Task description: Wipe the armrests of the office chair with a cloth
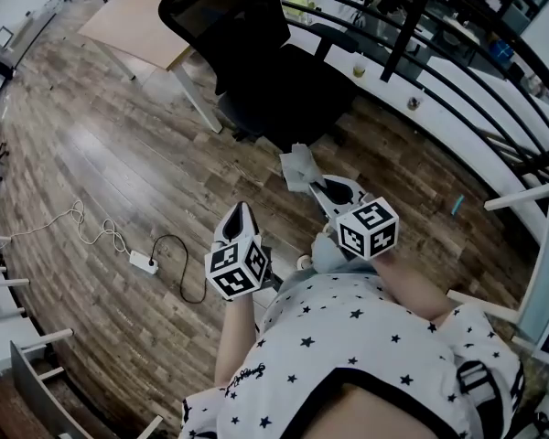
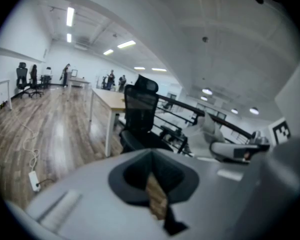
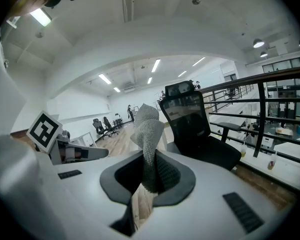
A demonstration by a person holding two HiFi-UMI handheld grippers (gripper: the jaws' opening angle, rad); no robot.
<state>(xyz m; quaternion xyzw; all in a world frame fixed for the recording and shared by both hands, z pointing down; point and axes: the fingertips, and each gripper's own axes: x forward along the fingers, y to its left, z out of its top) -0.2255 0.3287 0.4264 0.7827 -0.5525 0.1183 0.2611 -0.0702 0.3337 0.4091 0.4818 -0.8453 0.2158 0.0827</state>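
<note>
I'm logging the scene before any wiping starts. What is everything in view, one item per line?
office chair: one, black, ahead of the person, beside the desk.
cloth: one, grey, clamped in the right gripper, short of the chair.
desk: one, light wood top with white legs, far left of the chair.
power strip: one, white, on the floor at left, with cables attached.
railing: one, black, curving along the right.
floor: brown wood planks.
left gripper: one, pale grey, jaws together, holding nothing.
right gripper: one, pale grey, jaws shut on the cloth.
</note>
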